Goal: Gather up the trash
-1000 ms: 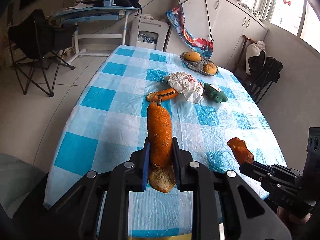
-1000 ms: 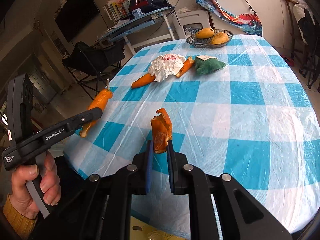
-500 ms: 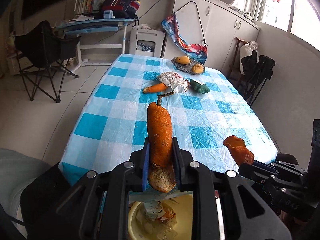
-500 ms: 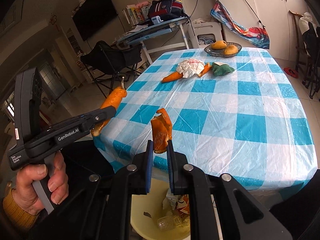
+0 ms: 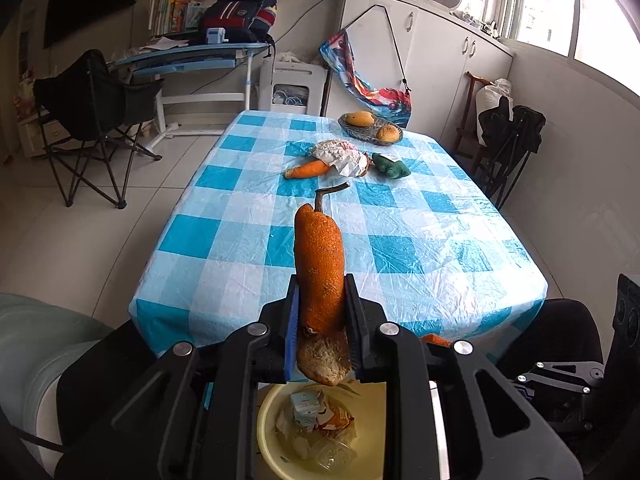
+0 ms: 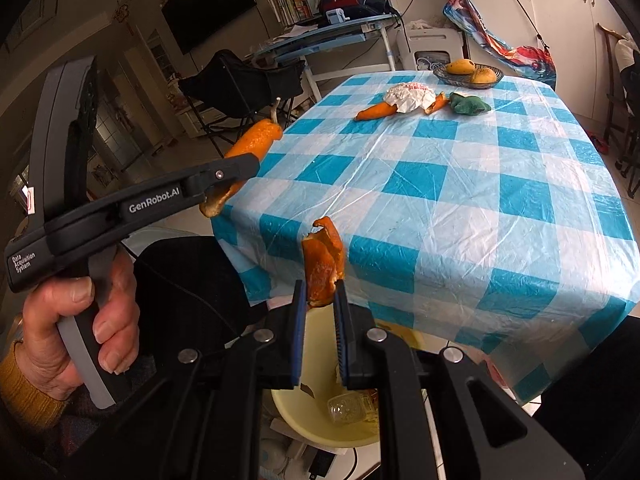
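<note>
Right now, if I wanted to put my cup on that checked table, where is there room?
The near half of the table is bare. The far end is crowded: carrot, crumpled wrapper, green toy, fruit basket.

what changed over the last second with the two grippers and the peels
Both grippers drew back off the table toward its near edge and now hang over the yellow bin. Unchanged: the left gripper stays shut on the long orange peel, the right gripper on the small peel; nothing released.
</note>
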Motion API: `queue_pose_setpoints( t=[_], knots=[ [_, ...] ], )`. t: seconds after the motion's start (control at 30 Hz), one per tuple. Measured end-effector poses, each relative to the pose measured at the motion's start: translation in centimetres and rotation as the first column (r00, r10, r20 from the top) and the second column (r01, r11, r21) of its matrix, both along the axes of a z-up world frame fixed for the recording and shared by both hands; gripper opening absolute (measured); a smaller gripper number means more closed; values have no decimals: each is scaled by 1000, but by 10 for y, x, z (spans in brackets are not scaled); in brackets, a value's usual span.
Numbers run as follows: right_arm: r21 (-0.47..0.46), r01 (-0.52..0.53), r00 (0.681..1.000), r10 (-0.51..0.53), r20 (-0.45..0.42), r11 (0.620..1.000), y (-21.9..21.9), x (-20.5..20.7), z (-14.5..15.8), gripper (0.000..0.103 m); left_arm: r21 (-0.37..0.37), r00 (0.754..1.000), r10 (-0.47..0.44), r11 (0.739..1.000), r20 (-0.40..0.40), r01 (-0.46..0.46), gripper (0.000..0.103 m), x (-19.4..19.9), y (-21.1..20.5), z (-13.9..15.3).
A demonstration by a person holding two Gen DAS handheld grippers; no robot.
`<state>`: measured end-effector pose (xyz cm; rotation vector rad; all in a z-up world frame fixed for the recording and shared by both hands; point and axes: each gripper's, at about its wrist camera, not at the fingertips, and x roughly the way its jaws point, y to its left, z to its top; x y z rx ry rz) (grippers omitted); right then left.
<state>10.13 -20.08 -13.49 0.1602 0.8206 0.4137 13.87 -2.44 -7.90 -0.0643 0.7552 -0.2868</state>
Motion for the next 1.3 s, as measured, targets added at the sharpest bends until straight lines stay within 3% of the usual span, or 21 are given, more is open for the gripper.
queue_pose_setpoints(
  t=[0.2,0.3,0.63,0.73,0.8,1.0,1.3],
  knots=[
    [-33,-15,998,13,-55,999,8,-8,-19,16,3,1000,-9,1000,4,9,20,-13,-1,2],
    [-19,21,998,-22,-66,1000,1,-10,-23,37,5,1000,-17,1000,0,17,20,-20,-3,1],
    [114,179,981,-168,-99,977,-36,-17,-27,46,0,995,-67,998,-80,67,20,-46,-12,-16],
    [138,218,973,-205,-104,966,-43,-21,-26,49,10,992,-74,997,-104,75,30,-53,-15,-22],
    [142,228,972,-215,-100,963,-45,-24,-25,50,20,994,-53,998,-91,55,46,-58,-14,-20],
    [138,225,973,-216,-76,965,-43,-27,-20,53,47,1000,-19,999,-22,20,60,-66,-12,-4],
    [133,225,974,-218,-69,965,-44,-28,-20,56,81,1000,-5,997,25,3,70,-71,-15,5]
  ],
)
